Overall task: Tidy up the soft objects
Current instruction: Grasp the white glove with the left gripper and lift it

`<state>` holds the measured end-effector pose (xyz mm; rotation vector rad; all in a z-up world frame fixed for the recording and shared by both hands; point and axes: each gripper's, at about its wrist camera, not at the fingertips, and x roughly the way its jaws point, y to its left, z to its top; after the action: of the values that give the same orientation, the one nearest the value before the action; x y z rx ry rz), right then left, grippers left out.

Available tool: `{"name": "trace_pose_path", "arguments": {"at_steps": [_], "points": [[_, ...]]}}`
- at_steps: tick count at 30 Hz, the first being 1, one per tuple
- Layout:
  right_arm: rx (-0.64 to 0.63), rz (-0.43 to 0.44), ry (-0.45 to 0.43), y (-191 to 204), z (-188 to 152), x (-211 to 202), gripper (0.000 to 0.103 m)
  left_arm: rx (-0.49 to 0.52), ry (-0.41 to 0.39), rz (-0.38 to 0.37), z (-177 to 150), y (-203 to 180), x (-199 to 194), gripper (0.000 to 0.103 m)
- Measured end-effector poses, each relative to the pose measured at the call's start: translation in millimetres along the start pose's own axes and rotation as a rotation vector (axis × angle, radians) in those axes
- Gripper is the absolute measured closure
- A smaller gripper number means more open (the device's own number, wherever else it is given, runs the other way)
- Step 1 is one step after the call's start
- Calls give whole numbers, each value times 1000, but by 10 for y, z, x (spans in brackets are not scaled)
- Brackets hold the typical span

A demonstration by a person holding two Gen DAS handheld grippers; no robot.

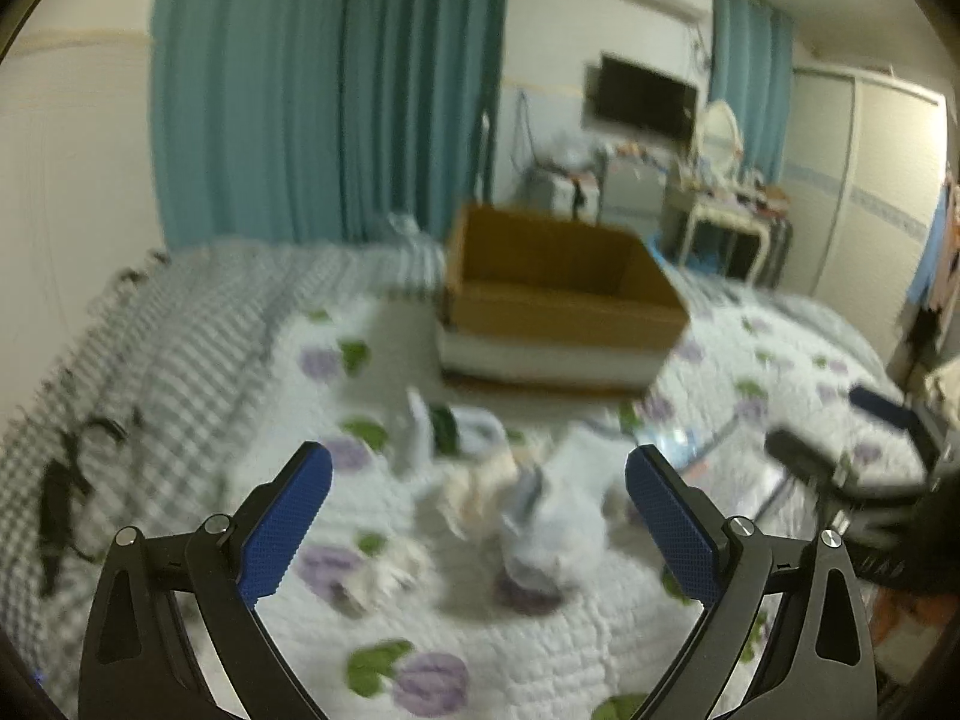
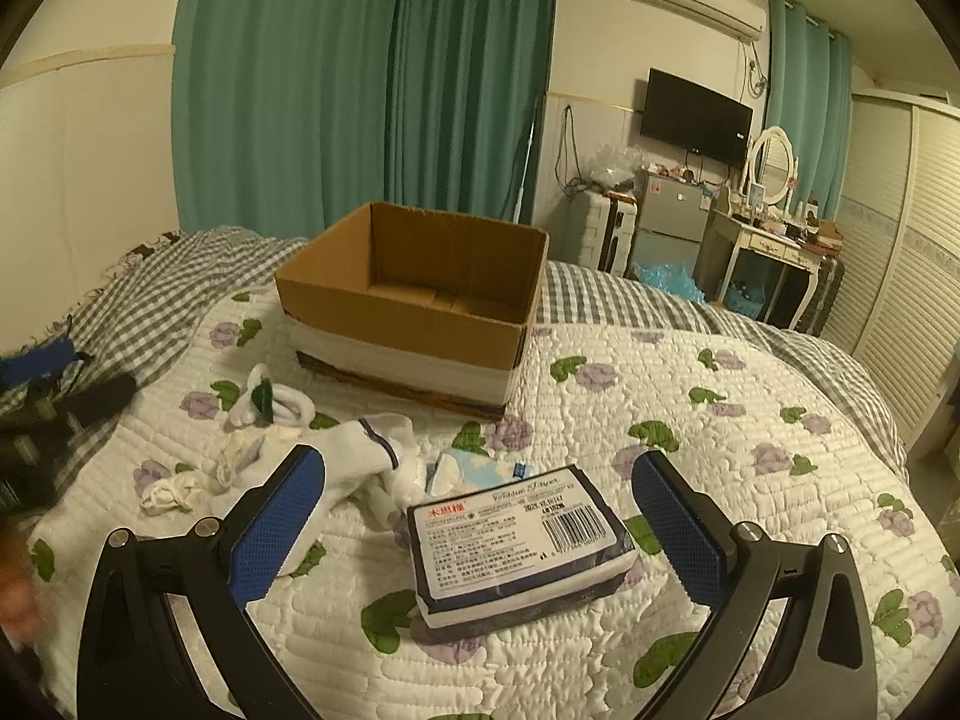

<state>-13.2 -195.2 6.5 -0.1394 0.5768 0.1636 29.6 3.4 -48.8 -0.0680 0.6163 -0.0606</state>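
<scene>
An open cardboard box (image 2: 414, 306) stands on the floral quilt; it also shows blurred in the left wrist view (image 1: 558, 294). In front of it lie several white socks (image 2: 360, 462) and a small white and green sock bundle (image 2: 270, 402). A dark tissue pack (image 2: 516, 552) lies near, between the fingers of my open, empty right gripper (image 2: 480, 534). A smaller light blue tissue packet (image 2: 462, 468) lies behind it. My left gripper (image 1: 480, 528) is open and empty above the blurred sock pile (image 1: 540, 516). The right gripper shows at the right of the left wrist view (image 1: 852, 450).
The bed has a floral quilt (image 2: 690, 480) over a grey checked blanket (image 2: 156, 300). Teal curtains (image 2: 360, 78), a wall TV (image 2: 696, 117), a small fridge (image 2: 669, 222), a dressing table (image 2: 768, 252) and a wardrobe (image 2: 900, 240) stand beyond the bed.
</scene>
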Motion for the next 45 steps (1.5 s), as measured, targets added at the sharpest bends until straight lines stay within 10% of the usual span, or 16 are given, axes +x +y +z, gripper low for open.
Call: {"name": "trace_pose_path", "arguments": {"at_steps": [10,15,27,39,45], "points": [[10,-22,67,-36,-62,181,0,92,222,-35,-476,-418,785,16],[0,-27,88,-16,-96,247,0,74,258,-66,-439,-372,851,49],[-50,-16,81,113,-86,262,0,48,82,-58,21,124,135,50],[-132,178,158,937,-45,801,1,9,118,27,43,658,365,50],[-157,258,236,1345,-137,1283,18,-18,125,47,32,796,397,50]]}}
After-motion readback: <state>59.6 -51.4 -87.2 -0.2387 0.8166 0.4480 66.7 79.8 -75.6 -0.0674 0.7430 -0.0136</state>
